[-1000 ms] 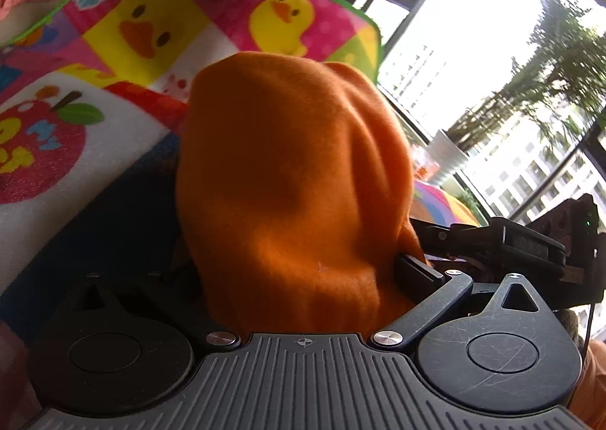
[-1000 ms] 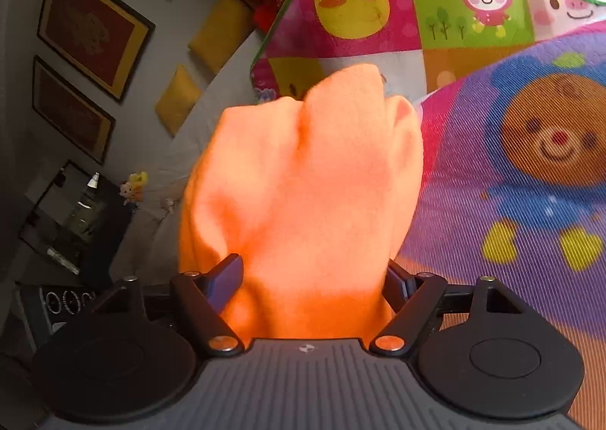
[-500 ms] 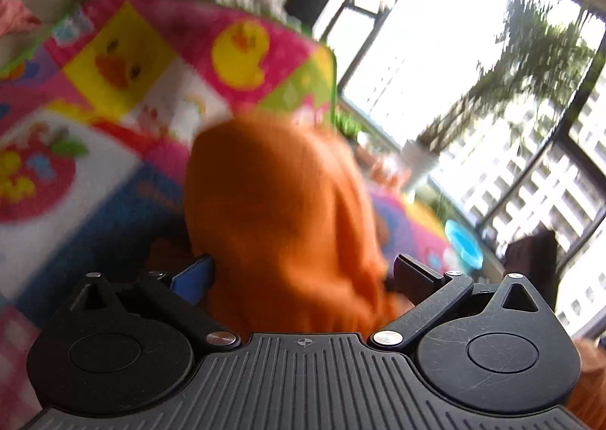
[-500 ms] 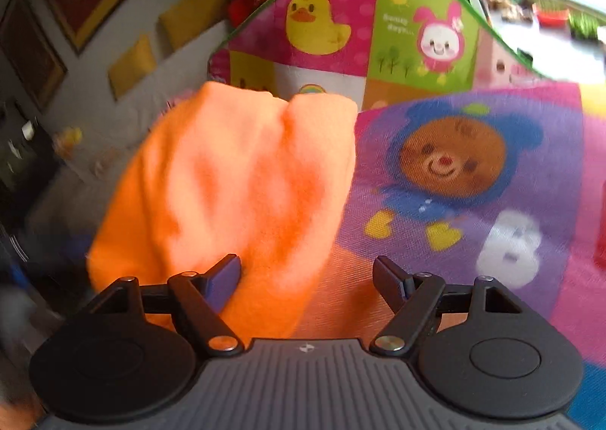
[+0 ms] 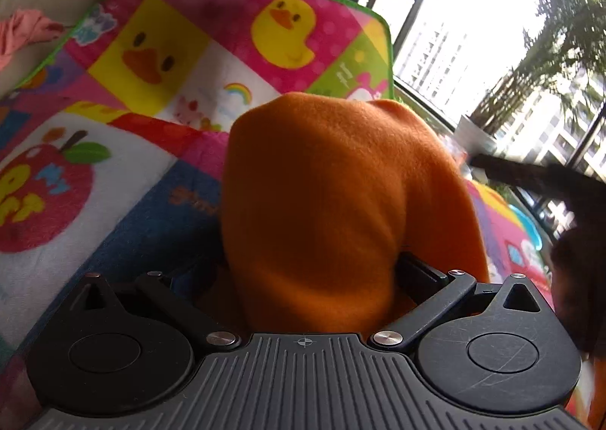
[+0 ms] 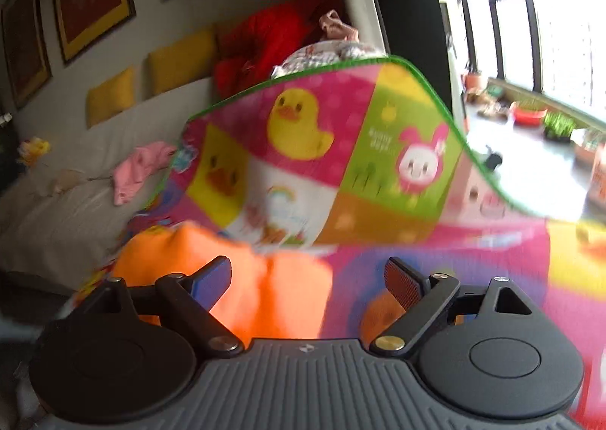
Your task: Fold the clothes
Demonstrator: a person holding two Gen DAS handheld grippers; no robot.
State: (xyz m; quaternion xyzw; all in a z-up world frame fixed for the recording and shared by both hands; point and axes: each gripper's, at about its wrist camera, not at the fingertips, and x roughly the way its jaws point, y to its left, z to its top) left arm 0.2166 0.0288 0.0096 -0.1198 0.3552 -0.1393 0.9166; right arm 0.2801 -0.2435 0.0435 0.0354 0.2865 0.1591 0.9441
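Observation:
An orange fleece garment bulges up between the fingers of my left gripper, which is shut on it; the cloth hides the fingertips. In the right wrist view the same orange garment lies low on the colourful cartoon play mat. My right gripper is open and empty, its jaws wide apart just above the cloth. The right gripper's dark body shows at the right edge of the left wrist view.
The play mat has a green edge and curls up at the back. Behind it is a white sofa with a pink garment, yellow cushions and red cloth. Large windows stand at the right.
My right gripper has let go of the orange garment and pulled up and back, and the cloth has dropped onto the mat. My left gripper still holds its part.

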